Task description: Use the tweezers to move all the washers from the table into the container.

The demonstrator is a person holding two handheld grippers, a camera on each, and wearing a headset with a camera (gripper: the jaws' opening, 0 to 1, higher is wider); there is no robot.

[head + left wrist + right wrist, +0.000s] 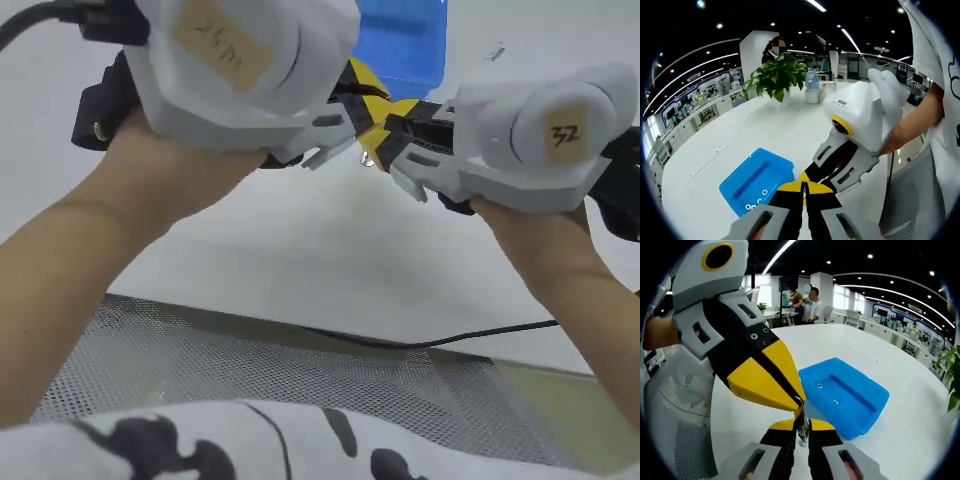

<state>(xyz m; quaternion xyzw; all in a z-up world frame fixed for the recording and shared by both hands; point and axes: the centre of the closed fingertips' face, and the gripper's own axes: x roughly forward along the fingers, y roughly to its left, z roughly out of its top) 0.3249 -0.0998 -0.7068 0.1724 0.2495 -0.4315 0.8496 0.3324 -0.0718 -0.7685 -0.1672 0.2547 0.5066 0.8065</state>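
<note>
Several washers already lie in the container; whether any remain on the surface I cannot tell. Right tongs pinch the tweezers beside it; left tongs closed, tip touching

This is a big open-plan office: a long white table, a leafy green potted plant on it, rows of work desks behind, bright strip lights on the dark ceiling

Left claw, right claw tip-to-tip, seemingly closed.
</note>
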